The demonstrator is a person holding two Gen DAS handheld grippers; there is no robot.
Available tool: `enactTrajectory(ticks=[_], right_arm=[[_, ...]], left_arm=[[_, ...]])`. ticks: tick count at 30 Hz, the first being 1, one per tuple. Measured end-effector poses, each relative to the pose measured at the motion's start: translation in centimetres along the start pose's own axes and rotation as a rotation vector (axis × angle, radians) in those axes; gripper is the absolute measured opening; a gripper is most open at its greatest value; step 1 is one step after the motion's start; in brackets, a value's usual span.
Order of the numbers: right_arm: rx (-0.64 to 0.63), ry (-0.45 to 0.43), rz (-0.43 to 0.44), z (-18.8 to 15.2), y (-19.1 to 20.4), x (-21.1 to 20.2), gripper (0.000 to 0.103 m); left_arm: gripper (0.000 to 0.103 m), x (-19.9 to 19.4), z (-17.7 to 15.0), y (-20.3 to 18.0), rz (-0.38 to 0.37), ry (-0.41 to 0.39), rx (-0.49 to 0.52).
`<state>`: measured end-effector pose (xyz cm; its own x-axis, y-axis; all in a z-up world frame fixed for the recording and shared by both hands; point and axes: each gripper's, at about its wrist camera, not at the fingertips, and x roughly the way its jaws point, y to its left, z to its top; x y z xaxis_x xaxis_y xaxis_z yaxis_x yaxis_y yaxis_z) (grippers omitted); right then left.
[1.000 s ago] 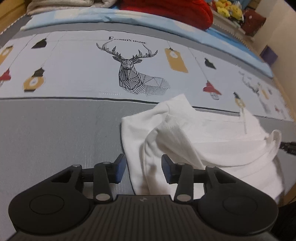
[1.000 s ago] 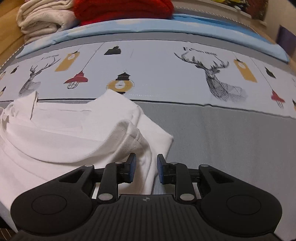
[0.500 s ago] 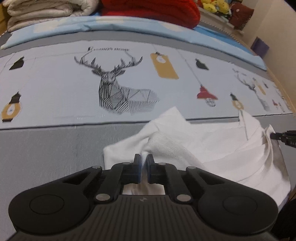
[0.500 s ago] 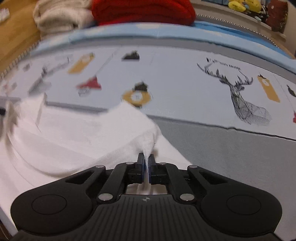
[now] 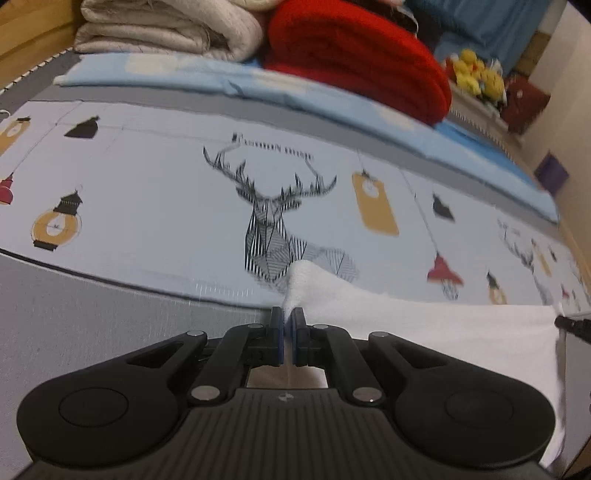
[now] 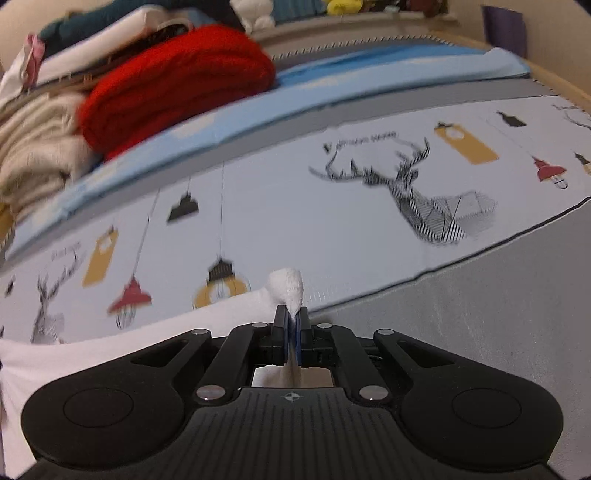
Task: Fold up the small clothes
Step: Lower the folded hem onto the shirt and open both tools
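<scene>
The left gripper (image 5: 287, 320) is clenched on a bunched corner of a white garment (image 5: 424, 325); the right gripper (image 6: 293, 320) pinches another corner. The plain cloth stretches between them, low over a grey bedsheet (image 5: 92, 314). Beyond, at twelve o'clock, a printed deer (image 5: 280, 229); farther, a folded red knit (image 5: 354, 62) and cream blanket (image 5: 166, 26).
</scene>
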<state>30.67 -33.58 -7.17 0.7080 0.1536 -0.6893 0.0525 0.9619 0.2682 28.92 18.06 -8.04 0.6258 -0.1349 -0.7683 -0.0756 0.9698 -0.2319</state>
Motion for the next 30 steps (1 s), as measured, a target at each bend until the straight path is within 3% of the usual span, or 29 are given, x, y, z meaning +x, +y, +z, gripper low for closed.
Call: enactTrajectory(ticks=[2,4,7,11,16,20,21,22,23,24,25,28,30], right_arm=[[0.002,0.003,-0.024,-0.2,0.0,0.2,0.004],[0.009,0.057,-0.04,-0.3,-0.7,0.5,0.012],[-0.042,0.134,-0.024,-1.1,-0.6,0.1,0.012],[-0.086,0.217,0.054,-2.6,-1.4,-2.1,0.015],[-0.189,0.384,0.097,-6.8,-1.9,-4.3,0.019],[-0.253,0.431,0.106,-9.5,-2.0,-6.4,0.019],[-0.255,0.44,0.112,-9.9,-2.2,-7.0,0.019],[-0.253,0.452,0.114,-10.1,-2.3,-7.3,0.019],[-0.256,0.461,0.112,-10.3,-2.4,-7.7,0.019],[-0.263,0.458,0.108,-10.5,-2.4,-8.2,0.014],[-0.267,0.45,0.108,-10.4,-2.5,-8.7,0.003],[-0.222,0.43,0.125,-9.9,-3.4,-9.7,0.003],[-0.207,0.458,0.089,-10.2,-3.7,-9.3,0.003]], left_arm=[[0.005,0.4,-0.1,-0.1,0.023,0.014,0.013],[0.007,0.4,-0.5,0.2,0.03,0.063,0.012],[0.014,0.0,-1.5,0.6,-0.007,0.137,0.015],[0.03,-1.4,-4.0,0.3,-0.109,0.258,0.082],[0.03,-3.5,-8.4,-1.0,-0.164,0.373,0.24],[0.025,-4.9,-11.0,-1.0,-0.159,0.424,0.316],[0.021,-5.2,-11.5,-1.0,-0.16,0.432,0.339],[0.009,-5.6,-12.0,-1.1,-0.152,0.431,0.362],[0.004,-5.9,-12.3,-1.2,-0.133,0.424,0.39],[0.004,-6.4,-12.3,-1.0,-0.129,0.413,0.395],[0.003,-6.9,-12.2,-0.7,-0.146,0.404,0.377],[0.003,-7.9,-11.9,0.2,-0.177,0.4,0.328],[0.003,-7.2,-12.8,0.1,-0.137,0.455,0.356]])
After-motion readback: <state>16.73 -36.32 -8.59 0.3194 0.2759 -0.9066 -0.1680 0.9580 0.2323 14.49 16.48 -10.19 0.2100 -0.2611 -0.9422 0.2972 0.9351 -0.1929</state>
